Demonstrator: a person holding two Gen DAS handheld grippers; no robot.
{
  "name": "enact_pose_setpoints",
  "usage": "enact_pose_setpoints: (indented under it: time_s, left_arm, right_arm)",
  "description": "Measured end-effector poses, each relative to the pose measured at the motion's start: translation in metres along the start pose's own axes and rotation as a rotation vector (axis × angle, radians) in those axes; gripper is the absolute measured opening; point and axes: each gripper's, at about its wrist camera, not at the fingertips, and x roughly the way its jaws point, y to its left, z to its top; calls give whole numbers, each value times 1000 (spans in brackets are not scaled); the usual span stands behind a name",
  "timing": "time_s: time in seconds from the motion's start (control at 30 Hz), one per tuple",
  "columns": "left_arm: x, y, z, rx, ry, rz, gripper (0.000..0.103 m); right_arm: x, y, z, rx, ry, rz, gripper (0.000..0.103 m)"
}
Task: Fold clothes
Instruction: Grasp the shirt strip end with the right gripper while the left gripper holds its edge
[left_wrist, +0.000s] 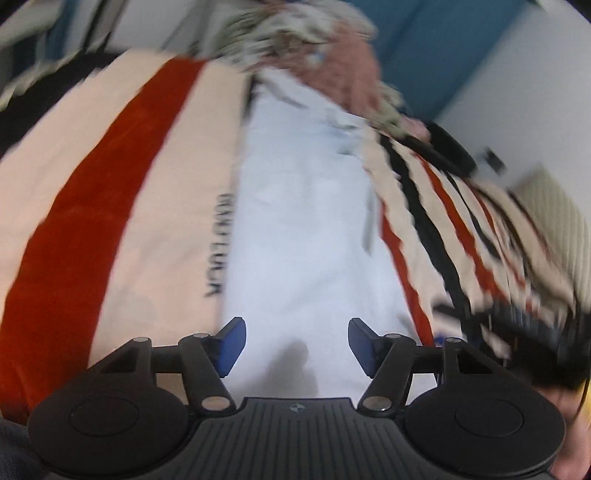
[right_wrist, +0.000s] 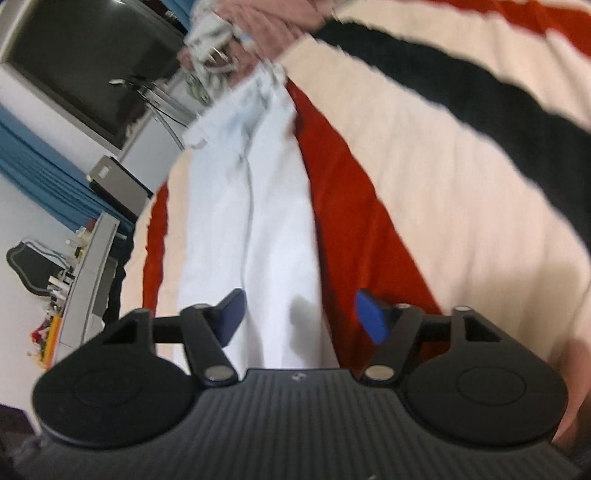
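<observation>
A pair of white trousers (left_wrist: 306, 221) lies stretched out lengthwise on a cream, red and black striped blanket (left_wrist: 122, 177). My left gripper (left_wrist: 297, 343) is open and empty just above the near end of the trousers. In the right wrist view the same white trousers (right_wrist: 255, 221) run away from me, and my right gripper (right_wrist: 300, 317) is open and empty over their near end, its right finger above the red stripe (right_wrist: 343, 206). Both views are blurred by motion.
A heap of pink and patterned clothes (left_wrist: 325, 48) lies at the far end of the trousers, also in the right wrist view (right_wrist: 236, 37). A dark TV screen (right_wrist: 92, 62), blue curtain (right_wrist: 40, 173) and a cluttered shelf (right_wrist: 85, 273) stand left of the bed.
</observation>
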Motion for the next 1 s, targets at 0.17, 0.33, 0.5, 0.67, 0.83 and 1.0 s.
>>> enact_pose_setpoints:
  time_s: [0.17, 0.33, 0.5, 0.67, 0.83, 1.0]
  left_arm:
    - [31, 37, 10, -155, 99, -40, 64]
    - [44, 40, 8, -139, 167, -52, 65]
    - [45, 42, 3, -127, 193, -46, 55]
    - [43, 41, -7, -135, 200, -34, 21]
    - [37, 51, -8, -191, 174, -77, 5]
    - [20, 60, -2, -273, 94, -182, 3]
  right_arm:
    - [13, -13, -8, 85, 91, -4, 43]
    - [17, -15, -21, 111, 154, -16, 35]
    - [19, -14, -34, 121, 202, -35, 35]
    - [19, -9, -43, 105, 240, -48, 36]
    - [16, -2, -48, 90, 240, -61, 37]
    - [2, 5, -41, 86, 193, -29, 16]
